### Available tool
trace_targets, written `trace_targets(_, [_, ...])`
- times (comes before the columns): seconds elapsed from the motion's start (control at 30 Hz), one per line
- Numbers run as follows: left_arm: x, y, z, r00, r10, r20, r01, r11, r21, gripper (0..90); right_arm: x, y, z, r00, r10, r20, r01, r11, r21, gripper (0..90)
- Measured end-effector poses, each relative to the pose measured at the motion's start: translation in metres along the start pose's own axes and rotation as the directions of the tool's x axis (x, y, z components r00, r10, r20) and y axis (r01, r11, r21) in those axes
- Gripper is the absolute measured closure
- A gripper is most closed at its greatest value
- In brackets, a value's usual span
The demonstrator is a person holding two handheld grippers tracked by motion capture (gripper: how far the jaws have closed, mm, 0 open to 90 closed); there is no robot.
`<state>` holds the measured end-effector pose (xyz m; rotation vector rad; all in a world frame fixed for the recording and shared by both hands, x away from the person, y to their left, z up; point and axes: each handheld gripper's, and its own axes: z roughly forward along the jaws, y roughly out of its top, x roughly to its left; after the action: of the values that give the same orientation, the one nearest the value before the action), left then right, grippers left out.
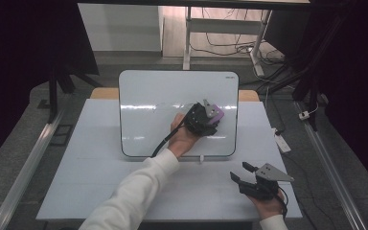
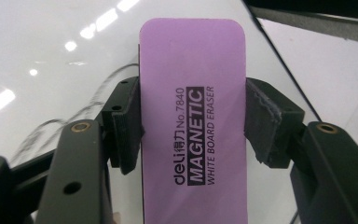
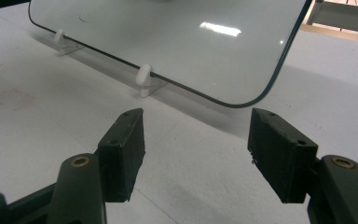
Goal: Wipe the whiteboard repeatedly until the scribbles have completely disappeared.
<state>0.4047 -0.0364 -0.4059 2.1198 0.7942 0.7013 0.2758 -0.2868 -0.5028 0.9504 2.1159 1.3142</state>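
- The person is working at a whiteboard [image 1: 143, 103] that is standing propped on small white clips [image 3: 144, 74] on the table [image 1: 76, 182].
- The left gripper [image 1: 206, 117] is clamping a purple magnetic eraser [image 2: 191, 116] by its long sides; in the left gripper view both pads are pressing against the eraser's edges, so that claw is holding it firmly.
- The eraser is sitting against the board's face, towards the right half and roughly mid-height as the high view shows it [image 1: 214, 113].
- Faint dark pen strokes [image 2: 98, 91] are showing on the glossy surface just to the left of the eraser in the left gripper view, so I judge the wiping step to be under way and not finished.
- The right gripper [image 1: 249, 177] is resting low on the table near the front right corner, well apart from the board, its jaws standing open with nothing between them.
- Next, it seems to me, the eraser is needing to be swept across those remaining strokes, kept flat on the board with steady pressure.
- The board is leaning only on its clips, so pushing too hard could be tipping or sliding it; the idle right gripper may be needed to steady an edge.
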Motion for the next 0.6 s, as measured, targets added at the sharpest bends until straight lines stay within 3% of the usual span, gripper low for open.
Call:
trace_targets(0.17, [0.032,-0.008,-0.021,0.9950,-0.064,-0.076,0.063,0.9979,-0.014,41.9,0.000,0.000,0.000,1.0000,-0.001,0.001,0.001,1.000,0.001,35.5])
trace_targets(0.27, [0.052,-0.019,-0.033,0.9894,-0.113,-0.091,0.110,0.9933,-0.033,41.9,0.000,0.000,0.000,1.0000,-0.002,0.002,0.002,1.000,0.001,35.4])
trace_targets(0.33, [0.057,-0.023,-0.036,0.9882,-0.129,-0.083,0.126,0.9912,-0.040,41.9,-0.001,0.000,0.001,1.0000,0.000,0.002,0.000,1.000,-0.001,35.5])
trace_targets(0.4, [0.052,-0.022,-0.034,0.9882,-0.118,-0.098,0.114,0.9926,-0.040,41.9,0.000,0.001,0.001,1.0000,-0.004,0.002,0.004,1.000,-0.001,35.4])
trace_targets(0.6, [0.018,-0.010,-0.010,0.9976,-0.059,-0.037,0.058,0.9975,-0.039,41.9,0.003,0.002,0.002,0.9999,-0.012,-0.001,0.012,1.000,0.002,35.4])
